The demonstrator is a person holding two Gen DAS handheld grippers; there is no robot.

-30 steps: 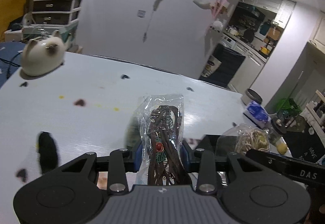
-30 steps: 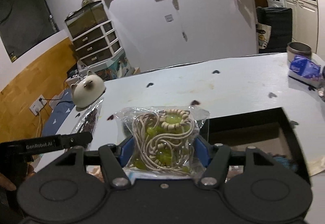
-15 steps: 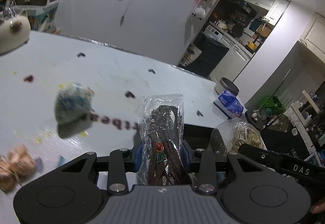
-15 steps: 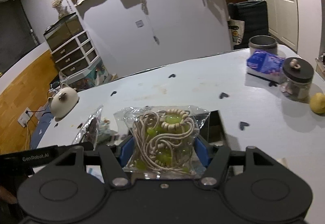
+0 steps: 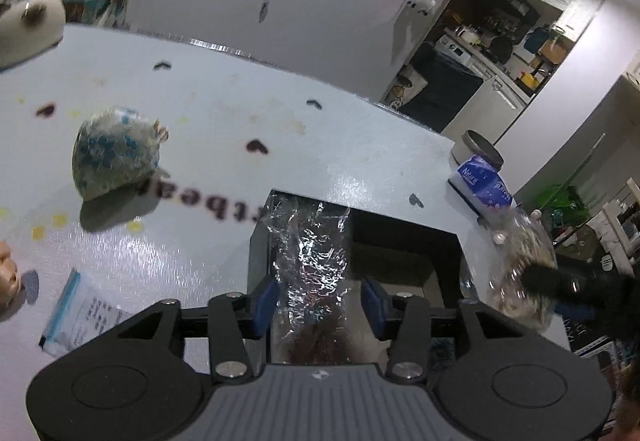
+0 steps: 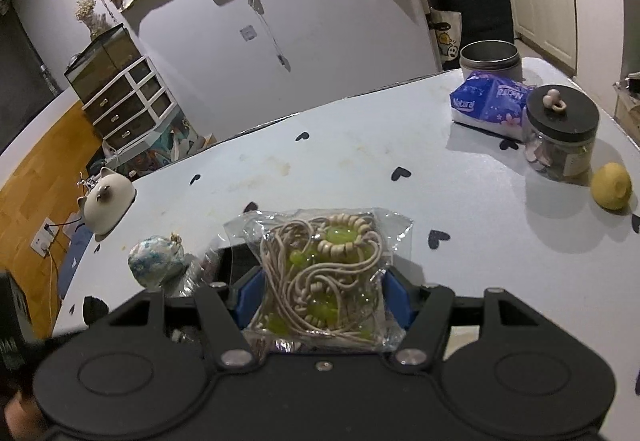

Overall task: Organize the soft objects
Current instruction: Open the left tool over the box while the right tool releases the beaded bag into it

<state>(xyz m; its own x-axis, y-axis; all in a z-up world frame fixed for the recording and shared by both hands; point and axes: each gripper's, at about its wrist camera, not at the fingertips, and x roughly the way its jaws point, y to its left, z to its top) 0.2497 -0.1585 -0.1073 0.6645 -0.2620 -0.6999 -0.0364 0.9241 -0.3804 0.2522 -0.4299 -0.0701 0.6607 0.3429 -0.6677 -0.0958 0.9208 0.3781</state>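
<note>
Left gripper [image 5: 318, 301]: my blue pads look spread wider than the crinkled clear plastic bag of dark brown cords [image 5: 310, 273] that sits between them; gap visible on the right side, left side blurred, so I can't tell if there is any contact. Bag hangs over the open black rectangular box [image 5: 404, 241] on the pale counter with small dark heart prints [image 5: 224, 113], its lower end down inside the box opening

Right gripper [image 6: 320, 301]: pads pinching a clear plastic bag of beige cord with wooden beads and green beads [image 6: 324, 273], bag upright, held above the counter. Black box edge just visible behind and left of it

On the counter from the left wrist view: round fabric pouch with blue flower print [image 5: 116, 153] well left of the box, small white printed sachet with blue edge [image 5: 80, 315] near the left gripper, blue tissue pack [image 5: 482, 181] and grey metal tin [image 5: 476, 153] at the far right corner

From the right wrist view: dark-lidded glass jar [image 6: 560, 137] touching the tissue pack, yellow lemon [image 6: 611, 186] just beside the jar, white cat-shaped ceramic piece [image 6: 106, 203] at the left counter edge
</note>
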